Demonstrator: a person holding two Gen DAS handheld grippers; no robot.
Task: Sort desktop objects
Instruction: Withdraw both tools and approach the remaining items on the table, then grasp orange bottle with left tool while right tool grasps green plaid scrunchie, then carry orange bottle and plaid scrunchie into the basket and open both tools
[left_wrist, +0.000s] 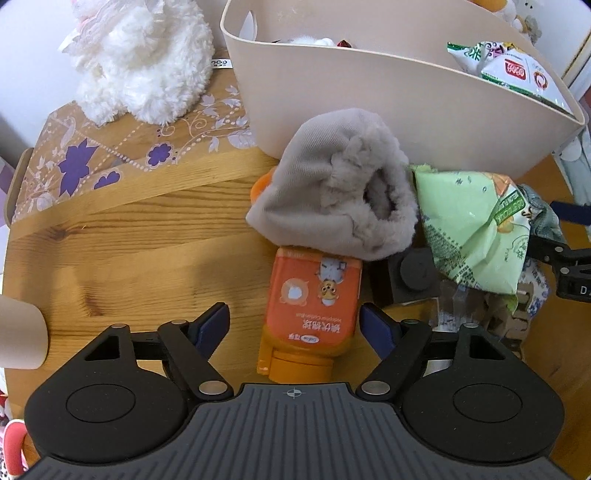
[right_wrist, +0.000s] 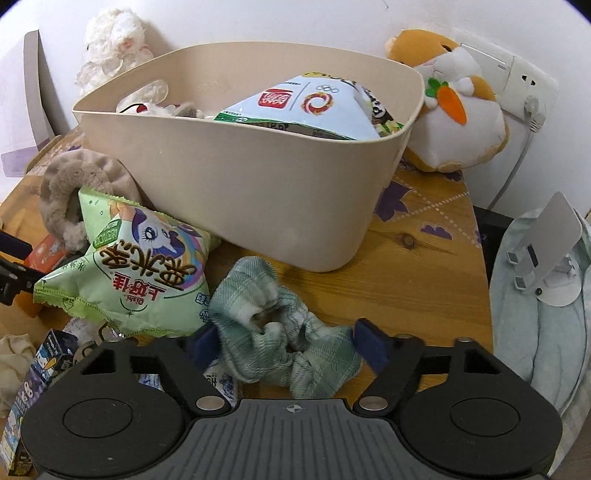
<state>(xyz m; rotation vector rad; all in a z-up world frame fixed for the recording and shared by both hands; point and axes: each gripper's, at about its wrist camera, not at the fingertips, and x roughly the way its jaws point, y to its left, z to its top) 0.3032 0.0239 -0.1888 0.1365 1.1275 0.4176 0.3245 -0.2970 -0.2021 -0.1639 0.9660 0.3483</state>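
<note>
Both tongs spread wide over the clutter by the beige bin (right_wrist: 236, 192).

My left gripper (left_wrist: 293, 325) is wide open, its fingers either side of the orange bottle (left_wrist: 314, 306) without touching; the bottle's far end is tucked under the grey fleece slipper (left_wrist: 336, 184). My right gripper (right_wrist: 286, 341) is open around the green plaid scrunchie (right_wrist: 284, 332), beside the green snack bag (right_wrist: 136, 273).

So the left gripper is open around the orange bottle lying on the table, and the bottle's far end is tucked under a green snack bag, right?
Not quite. In the left wrist view the left gripper is open around the orange bottle, but the bottle's far end is tucked under the grey fleece hat. The green snack bag lies beside the hat.
</note>
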